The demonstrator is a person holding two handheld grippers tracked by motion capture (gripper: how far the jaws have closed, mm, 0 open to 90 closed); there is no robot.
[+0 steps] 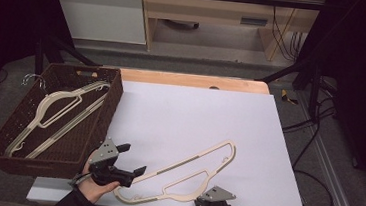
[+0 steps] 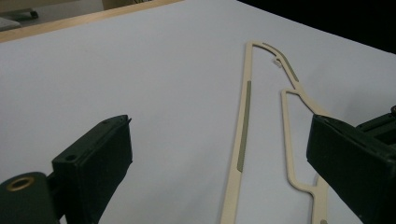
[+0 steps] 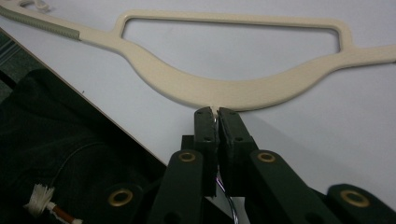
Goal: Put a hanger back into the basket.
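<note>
Cream plastic hanger point(image 1: 185, 173) lies flat on the white tabletop point(image 1: 180, 113), stretched on a slant from the near edge toward the middle, with grey non-slip strips along its shoulders. Its metal hook sits at the near side, where the right tongs point(image 1: 211, 204) meet it: in the right gripper view the two black jaws are pressed together just below the hanger's curved neck point(image 3: 219, 91), with a thin silvery wire pinched between them. That gripper comes in low from the near edge, held level and pointing across the tabletop at the hanger's neck.

To the left, a hand point(image 1: 94, 185) holds the left tongs point(image 1: 133, 161) just above the surface, tilted and aimed toward the hanger's lower end. Their jaws are spread wide and hold nothing; in the left gripper view the hanger's long arm point(image 2: 243, 135) runs between them, farther off.

A dark woven basket point(image 1: 19, 119) sits at the tabletop's left edge, with more cream hangers point(image 1: 62, 110) lying inside.
</note>
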